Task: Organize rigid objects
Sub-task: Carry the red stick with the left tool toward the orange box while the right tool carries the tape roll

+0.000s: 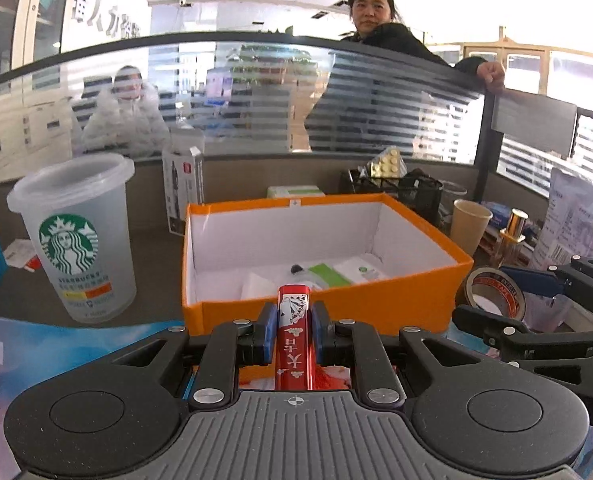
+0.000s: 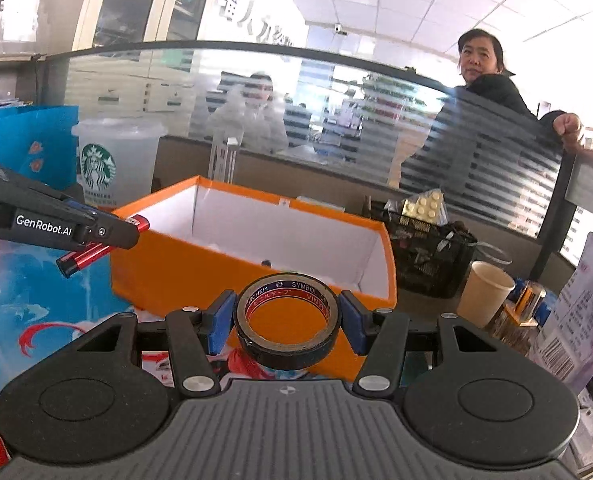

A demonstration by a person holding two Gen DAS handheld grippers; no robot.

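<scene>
While the left gripper [image 1: 292, 330] clamps a red card tin [image 1: 294, 336] and the right gripper [image 2: 286, 318] pinches a tape roll [image 2: 287, 322] before the orange box [image 2: 256, 256], either could snag its near wall.

Cluttered grey desk [image 1: 152, 240] bounded by a striped glass partition.

On it stand an open orange box [image 1: 324, 304] at the middle, a frosted Starbucks cup [image 1: 80, 236] to its left, a tall white carton [image 1: 182, 188] behind, a black mesh organiser [image 2: 432, 256] and a paper cup [image 2: 484, 292] to the right; a colourful printed sheet [image 2: 28, 300] lies at the near left.
</scene>
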